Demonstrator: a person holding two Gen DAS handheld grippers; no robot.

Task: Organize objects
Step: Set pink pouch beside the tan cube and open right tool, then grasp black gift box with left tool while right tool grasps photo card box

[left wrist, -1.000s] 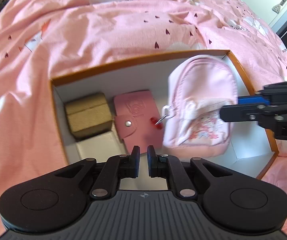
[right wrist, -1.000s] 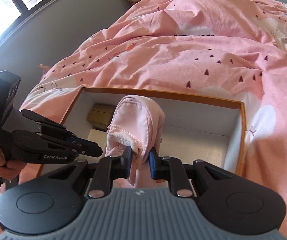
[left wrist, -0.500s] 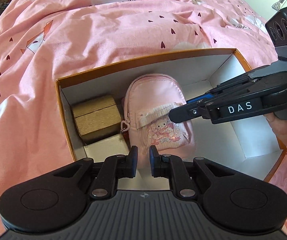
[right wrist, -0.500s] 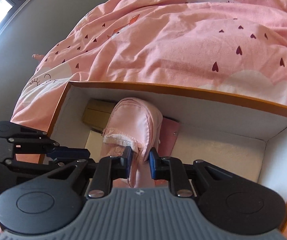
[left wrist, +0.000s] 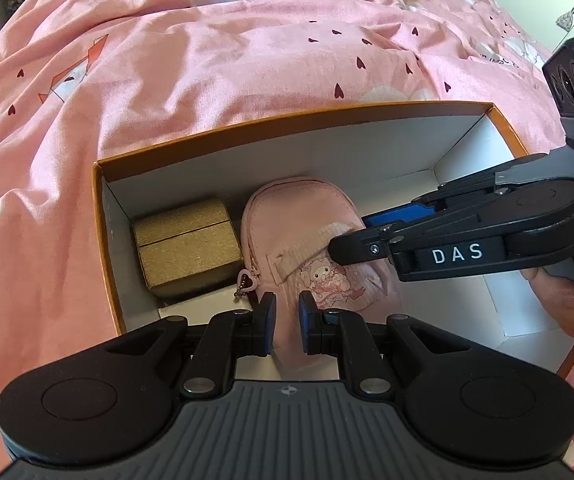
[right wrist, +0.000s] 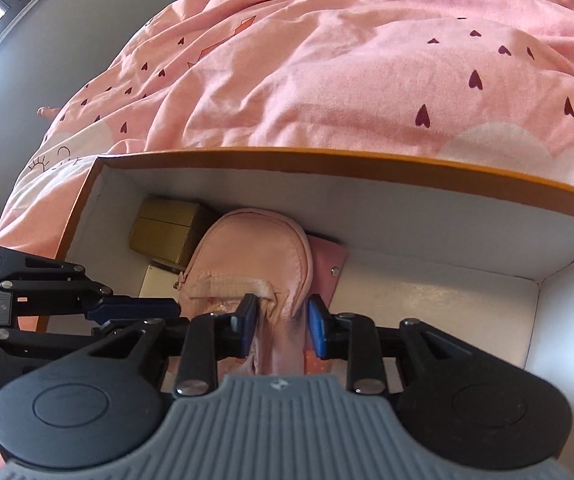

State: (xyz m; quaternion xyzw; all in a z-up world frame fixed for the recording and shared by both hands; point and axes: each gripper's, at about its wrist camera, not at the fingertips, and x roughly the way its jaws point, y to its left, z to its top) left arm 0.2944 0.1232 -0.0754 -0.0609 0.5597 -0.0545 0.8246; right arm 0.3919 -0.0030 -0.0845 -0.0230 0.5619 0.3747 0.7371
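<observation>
A small pink backpack [left wrist: 299, 216] [right wrist: 247, 248] lies in the orange-rimmed box [left wrist: 287, 124] [right wrist: 327, 156], on top of a pink wallet [right wrist: 329, 268] and right beside a gold box [left wrist: 187, 248] [right wrist: 167, 228]. My right gripper [right wrist: 281, 322] [left wrist: 353, 234] is opening. The backpack's side fabric still sits between its jaws, and the right pad stands apart from it. My left gripper [left wrist: 287, 318] [right wrist: 167, 312] hovers over the box's near edge, shut with nothing in it. A heart charm [left wrist: 245, 280] hangs off the backpack's zip.
A white box [left wrist: 175, 312] [right wrist: 159, 280] lies in front of the gold one. The box's right half shows bare white floor [right wrist: 427, 300]. A rumpled pink duvet [left wrist: 247, 60] surrounds the box. A person's hand [left wrist: 567, 296] holds the right gripper.
The backpack came down from hanging above the box to lying on the wallet beside the gold box. The right gripper's jaws, clamped on it before, have parted. The left gripper kept still.
</observation>
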